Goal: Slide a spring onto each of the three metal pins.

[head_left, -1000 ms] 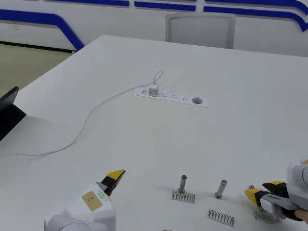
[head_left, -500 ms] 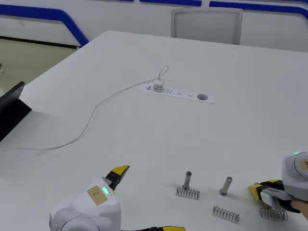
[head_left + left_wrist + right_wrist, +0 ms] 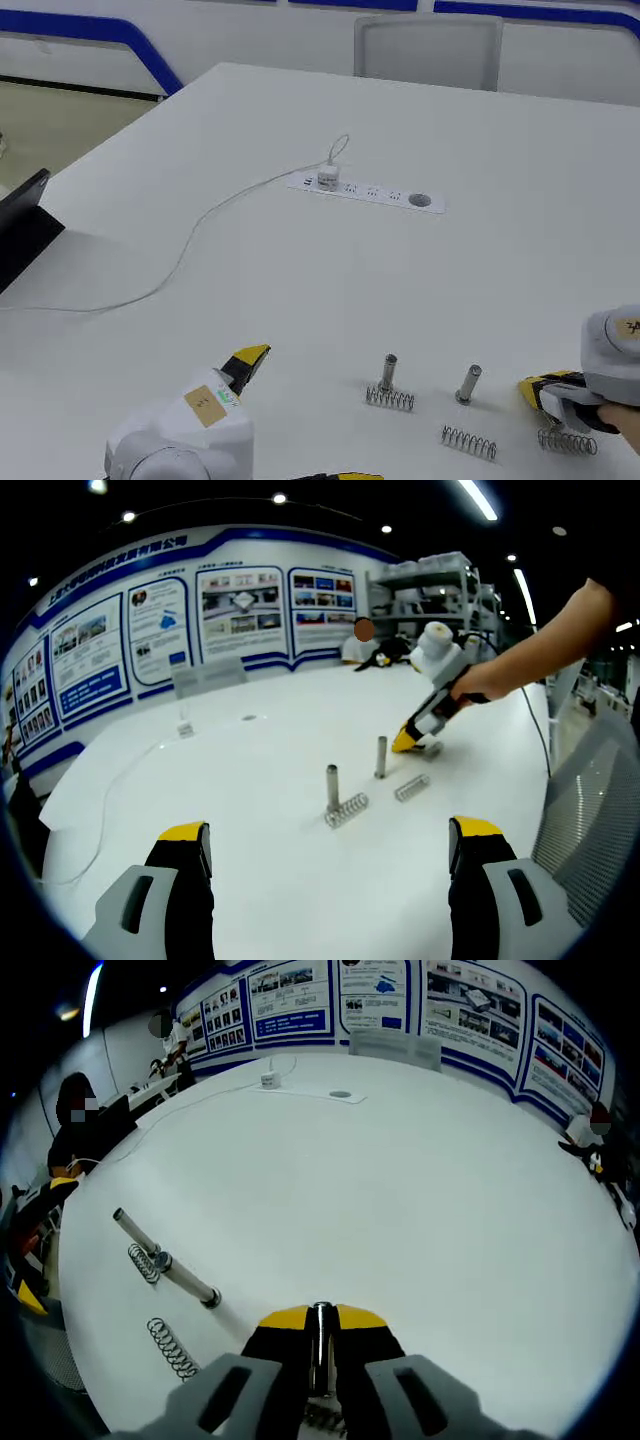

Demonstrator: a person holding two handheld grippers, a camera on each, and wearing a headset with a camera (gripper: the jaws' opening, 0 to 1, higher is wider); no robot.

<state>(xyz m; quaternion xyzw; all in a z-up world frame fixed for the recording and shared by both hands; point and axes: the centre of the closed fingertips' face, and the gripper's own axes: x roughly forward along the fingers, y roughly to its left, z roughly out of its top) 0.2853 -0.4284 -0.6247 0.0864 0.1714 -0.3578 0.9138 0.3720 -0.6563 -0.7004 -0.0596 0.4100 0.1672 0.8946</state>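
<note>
Two metal pins (image 3: 388,370) (image 3: 468,382) stand upright on the white table (image 3: 300,280). One spring (image 3: 390,399) lies at the foot of the left pin, another spring (image 3: 468,442) lies in front of the second pin. A third spring (image 3: 567,441) lies just under my right gripper (image 3: 548,392). In the right gripper view that gripper (image 3: 320,1345) is shut on the third pin (image 3: 320,1335), upright between its yellow tips. My left gripper (image 3: 330,832) is wide open with nothing in it, short of the pins (image 3: 332,785) (image 3: 381,756), and sits at the lower left (image 3: 292,418) of the head view.
A white power strip (image 3: 368,194) with a plug and a thin cable (image 3: 190,250) lies further back on the table. A grey chair (image 3: 428,50) stands at the far edge. A dark screen (image 3: 20,230) sits at the left edge.
The head camera has shifted a little. The right gripper has settled over the third pin, whose top showed beside its tip before. The left gripper has stayed in place.
</note>
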